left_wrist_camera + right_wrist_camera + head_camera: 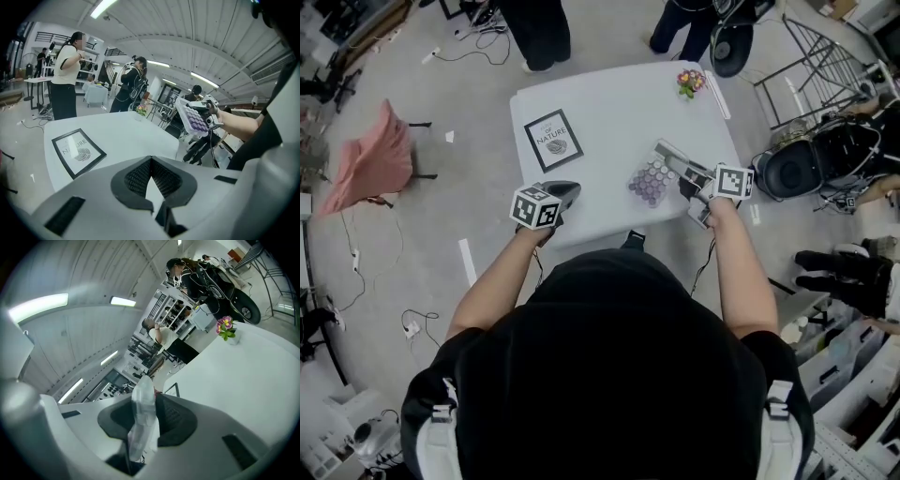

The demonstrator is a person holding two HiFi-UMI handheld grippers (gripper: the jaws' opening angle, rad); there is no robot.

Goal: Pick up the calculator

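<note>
Bright ceiling strip lights point(37, 307) (fisheye-warped, dark corners)

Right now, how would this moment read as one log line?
right gripper: shut on calculator | calculator: lifted off table | left gripper: shut, empty

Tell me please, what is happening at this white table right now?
A person stands over a white table with a gripper in each hand. The right gripper is clamped on the edge of the calculator, the one with purple keys, and holds it tilted, lifted off the tabletop. The left gripper is shut with nothing in it, near the table's front edge. A framed print and some small flowers sit on the table.
</note>
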